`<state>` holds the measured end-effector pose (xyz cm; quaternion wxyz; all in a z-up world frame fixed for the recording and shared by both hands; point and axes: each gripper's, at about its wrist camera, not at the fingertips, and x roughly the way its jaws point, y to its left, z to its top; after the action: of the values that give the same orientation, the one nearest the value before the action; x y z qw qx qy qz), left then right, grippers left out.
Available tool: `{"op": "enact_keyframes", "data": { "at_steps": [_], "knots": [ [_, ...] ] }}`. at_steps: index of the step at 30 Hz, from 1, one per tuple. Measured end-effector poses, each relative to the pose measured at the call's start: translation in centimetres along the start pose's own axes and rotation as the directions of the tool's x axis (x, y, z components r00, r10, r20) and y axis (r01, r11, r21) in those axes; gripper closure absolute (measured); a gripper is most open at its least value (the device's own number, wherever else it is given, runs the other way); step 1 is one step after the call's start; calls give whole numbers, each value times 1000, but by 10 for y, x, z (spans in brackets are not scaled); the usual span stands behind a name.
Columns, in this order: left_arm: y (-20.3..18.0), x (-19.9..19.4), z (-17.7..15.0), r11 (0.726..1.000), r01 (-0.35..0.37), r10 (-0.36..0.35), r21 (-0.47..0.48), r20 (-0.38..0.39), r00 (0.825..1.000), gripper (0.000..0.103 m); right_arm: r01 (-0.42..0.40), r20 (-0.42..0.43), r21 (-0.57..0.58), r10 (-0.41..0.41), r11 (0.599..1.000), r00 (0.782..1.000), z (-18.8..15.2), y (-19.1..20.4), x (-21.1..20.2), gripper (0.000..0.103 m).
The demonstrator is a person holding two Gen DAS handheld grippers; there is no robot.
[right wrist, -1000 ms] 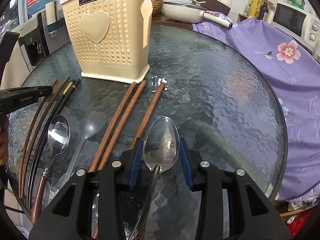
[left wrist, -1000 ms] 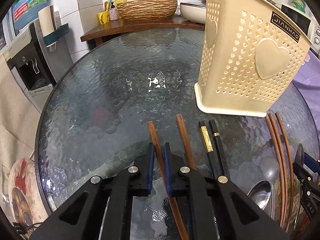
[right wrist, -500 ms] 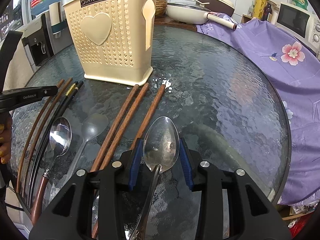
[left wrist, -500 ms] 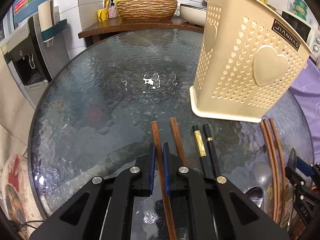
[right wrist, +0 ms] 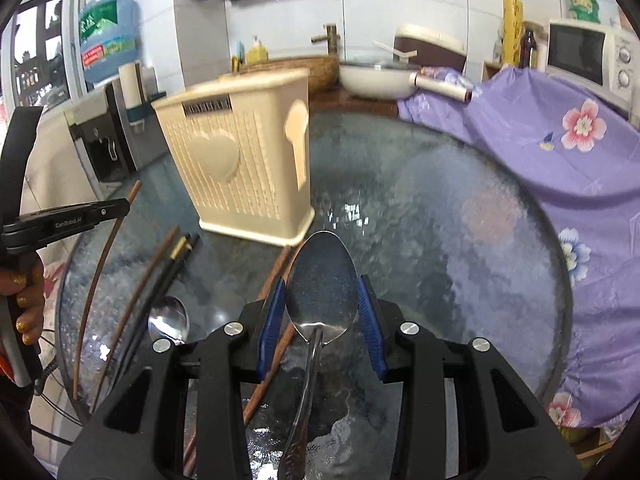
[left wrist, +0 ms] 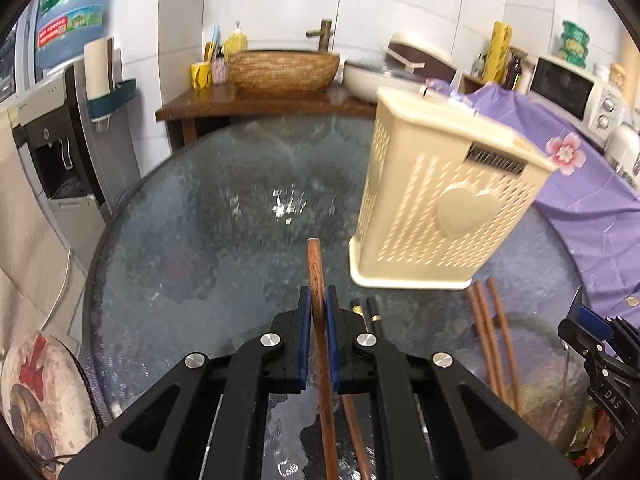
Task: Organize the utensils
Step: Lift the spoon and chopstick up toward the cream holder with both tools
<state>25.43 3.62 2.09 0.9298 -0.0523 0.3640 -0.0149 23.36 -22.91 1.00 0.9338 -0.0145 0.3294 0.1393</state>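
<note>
Chopstick and spoon both being carried off the table, holder dead ahead

The left gripper [left wrist: 316,312] is being kept clamped on a brown chopstick [left wrist: 314,264], long axis pointing forward; the holder [left wrist: 444,216] is sitting ahead-right, nearer this one. The right gripper [right wrist: 322,298] is being held closed around a spoon [right wrist: 322,276].

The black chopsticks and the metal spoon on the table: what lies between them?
Nothing: in the right wrist view, only bare glass table separates the black chopsticks from the metal spoon.
</note>
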Motion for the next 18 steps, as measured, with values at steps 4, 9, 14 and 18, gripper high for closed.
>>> {"op": "enact_keyframes", "data": {
  "at_steps": [4,9,14,18],
  "knots": [
    [-2,-22,7,1000,9,-10,20,61,998,96,-13,46,-27,14,1000,999,9,1,-20,66],
    [-5,-50,15,999,33,-37,30,129,991,96,-33,91,-44,37,998,995,19,1,-48,66],
    [-2,-72,20,998,54,-58,28,172,983,96,-69,89,-43,72,997,993,25,0,-62,66],
    [0,-82,20,998,51,-56,30,200,978,96,-81,82,-43,84,996,993,25,0,-65,66]
  ]
}}
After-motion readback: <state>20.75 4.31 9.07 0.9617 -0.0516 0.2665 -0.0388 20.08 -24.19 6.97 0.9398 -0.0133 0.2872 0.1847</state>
